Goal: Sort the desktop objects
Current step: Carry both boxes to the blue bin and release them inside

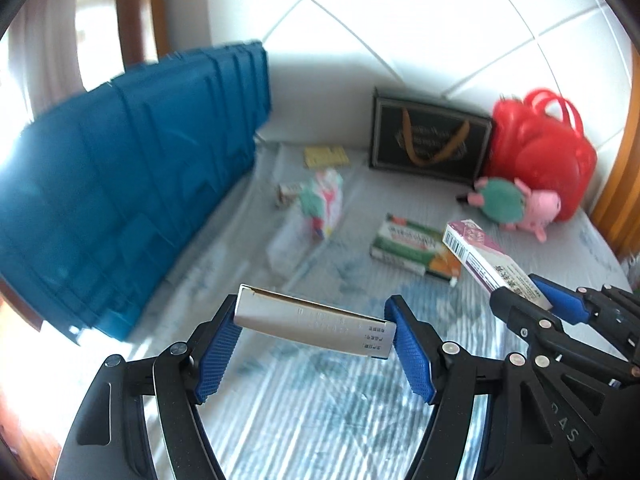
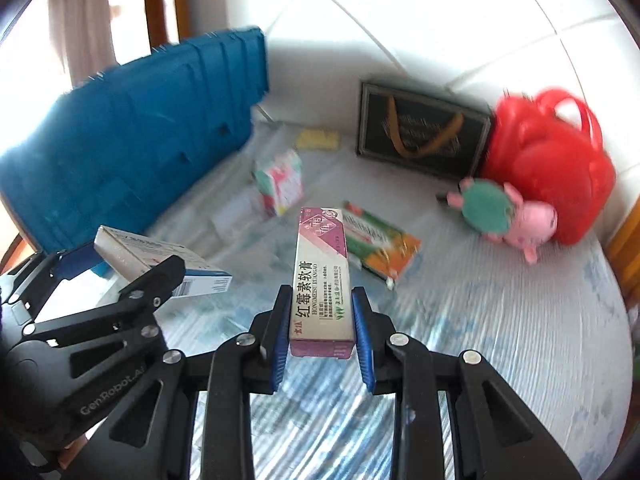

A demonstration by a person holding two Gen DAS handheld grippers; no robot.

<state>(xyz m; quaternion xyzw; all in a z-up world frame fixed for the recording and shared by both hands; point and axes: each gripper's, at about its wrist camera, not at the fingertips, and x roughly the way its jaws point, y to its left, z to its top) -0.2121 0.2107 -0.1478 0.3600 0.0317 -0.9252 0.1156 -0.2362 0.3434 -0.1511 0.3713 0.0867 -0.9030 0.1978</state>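
My left gripper (image 1: 314, 320) is shut on a white and blue medicine box (image 1: 314, 322), held crosswise above the table; it also shows in the right wrist view (image 2: 160, 262). My right gripper (image 2: 320, 320) is shut on a purple and white ointment box (image 2: 322, 276), held lengthwise; it also shows in the left wrist view (image 1: 486, 258). A green and orange medicine box (image 1: 412, 246) (image 2: 380, 242), a colourful tissue pack (image 1: 326, 198) (image 2: 280, 184) and a yellow pad (image 1: 325, 156) (image 2: 318, 139) lie on the table. A blue crate (image 1: 132, 176) (image 2: 132, 124) stands at the left.
A black gift bag (image 1: 430, 140) (image 2: 422, 132) and a red handbag (image 1: 540, 148) (image 2: 548, 160) stand against the white tiled wall. A pink and green plush toy (image 1: 516, 202) (image 2: 508, 212) lies in front of the handbag. A wooden frame (image 1: 618, 184) borders the right.
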